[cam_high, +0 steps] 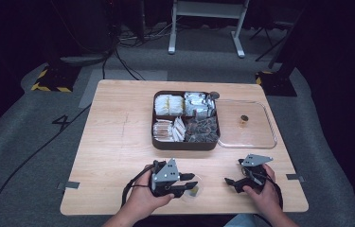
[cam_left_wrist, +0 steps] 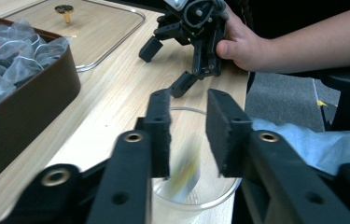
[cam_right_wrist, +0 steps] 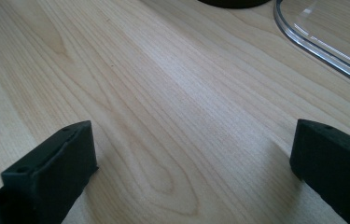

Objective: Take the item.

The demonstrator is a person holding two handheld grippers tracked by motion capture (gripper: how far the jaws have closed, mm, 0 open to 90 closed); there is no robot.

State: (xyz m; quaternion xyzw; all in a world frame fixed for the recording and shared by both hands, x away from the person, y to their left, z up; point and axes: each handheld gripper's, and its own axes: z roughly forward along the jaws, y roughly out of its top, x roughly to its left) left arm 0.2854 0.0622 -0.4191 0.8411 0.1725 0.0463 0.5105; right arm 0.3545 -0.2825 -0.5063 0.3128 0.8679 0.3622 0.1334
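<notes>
A clear plastic cup [cam_high: 197, 193] stands near the table's front edge. My left gripper [cam_high: 190, 183] hovers just above the cup [cam_left_wrist: 219, 198]. In the left gripper view my left gripper [cam_left_wrist: 189, 107] is open, and a blurred yellow and white packet [cam_left_wrist: 185, 170] sits below the jaws inside the cup. To the right, my right gripper [cam_high: 234, 172] is held low over bare wood, open and holding nothing. The right gripper view shows my right gripper [cam_right_wrist: 191, 154] with its jaws spread wide. It also appears beyond the cup as my right gripper [cam_left_wrist: 165, 67].
A brown compartment tray [cam_high: 184, 145] with several kinds of packets and mesh tea bags [cam_left_wrist: 9, 51] stands mid-table. Its clear lid [cam_high: 255, 137] lies to the right, with a small knob [cam_high: 244, 119] on it. The tray wall [cam_left_wrist: 28, 107] is close to the cup.
</notes>
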